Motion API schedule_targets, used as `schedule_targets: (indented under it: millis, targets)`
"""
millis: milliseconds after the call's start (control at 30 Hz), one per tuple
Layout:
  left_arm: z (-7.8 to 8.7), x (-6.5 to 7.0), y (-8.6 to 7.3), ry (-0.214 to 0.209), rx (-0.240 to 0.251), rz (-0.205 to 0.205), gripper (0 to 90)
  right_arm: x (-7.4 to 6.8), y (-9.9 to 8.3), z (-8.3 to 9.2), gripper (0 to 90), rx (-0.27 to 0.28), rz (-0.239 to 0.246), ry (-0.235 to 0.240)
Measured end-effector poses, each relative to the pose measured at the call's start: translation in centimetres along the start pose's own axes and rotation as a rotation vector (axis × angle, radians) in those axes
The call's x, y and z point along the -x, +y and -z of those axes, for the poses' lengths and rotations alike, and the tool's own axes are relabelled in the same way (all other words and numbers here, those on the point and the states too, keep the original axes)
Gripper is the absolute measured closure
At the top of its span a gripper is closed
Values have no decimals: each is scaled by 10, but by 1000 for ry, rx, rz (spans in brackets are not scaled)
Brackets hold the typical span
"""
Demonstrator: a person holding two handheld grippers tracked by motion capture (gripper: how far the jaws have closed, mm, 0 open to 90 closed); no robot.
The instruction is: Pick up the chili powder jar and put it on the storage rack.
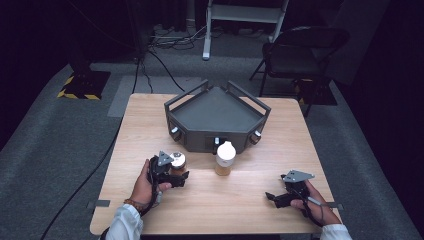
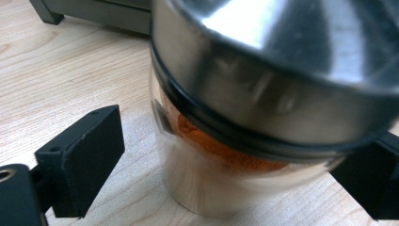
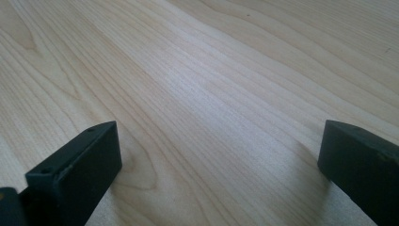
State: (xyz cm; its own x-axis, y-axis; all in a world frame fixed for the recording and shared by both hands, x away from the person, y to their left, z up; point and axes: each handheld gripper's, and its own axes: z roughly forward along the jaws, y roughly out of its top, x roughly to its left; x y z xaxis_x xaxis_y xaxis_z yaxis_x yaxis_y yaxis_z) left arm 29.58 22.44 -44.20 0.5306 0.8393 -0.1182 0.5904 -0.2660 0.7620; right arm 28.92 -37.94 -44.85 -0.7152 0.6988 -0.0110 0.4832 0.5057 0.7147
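Grasp step in hand: spice jar [image 2: 244,117] stands on table [image 1: 240,200], front-left of rack [image 1: 216,117], bracketed by L gripper [image 1: 175,176], not yet pinched – gap seen at one pad. R gripper [image 3: 221,165] spread, nothing between. Next: jaws to be closed evenly, jar kept upright.

The table [image 1: 210,200] is pale wood with a fine straight grain and a smooth, matt finish. The jar [image 2: 244,179] has a clear, glossy glass body holding a dull orange powder; its lid [image 2: 282,70] is bright polished metal with soft reflections, over a black ring. The left gripper [image 2: 226,165] has matt black plastic jaws, as does the right gripper [image 3: 221,155]. The bottle [image 1: 225,157] looks like smooth white plastic above, tan below. The tray [image 1: 215,117] is dark grey metal, matt. The floor [image 1: 50,140] is rough grey carpet.
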Motion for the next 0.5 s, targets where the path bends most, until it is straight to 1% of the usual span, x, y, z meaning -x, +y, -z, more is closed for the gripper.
schedule_targets:
  millis: [67,100,167,200,233,267,433,500]
  targets:
    - [-1,0,0,3,2,7,44,0,0,0,0,0,0,0]
    - [-1,-1,-2,2,12,24,52,0,0,0,0,0,0,0]
    - [-1,-1,-3,2,15,26,56,0,0,0,0,0,0,0]
    - [-1,-1,-5,7,28,45,64,0,0,0,0,0,0,0]
    - [-1,-1,-5,7,28,45,71,0,0,0,0,0,0,0]
    - [-1,-2,-6,5,30,54,71,0,0,0,0,0,1,0]
    - [-4,0,-5,5,19,46,73,0,0,0,0,0,0,0]
    - [-6,-1,-5,1,32,53,82,0,0,0,0,0,0,0]
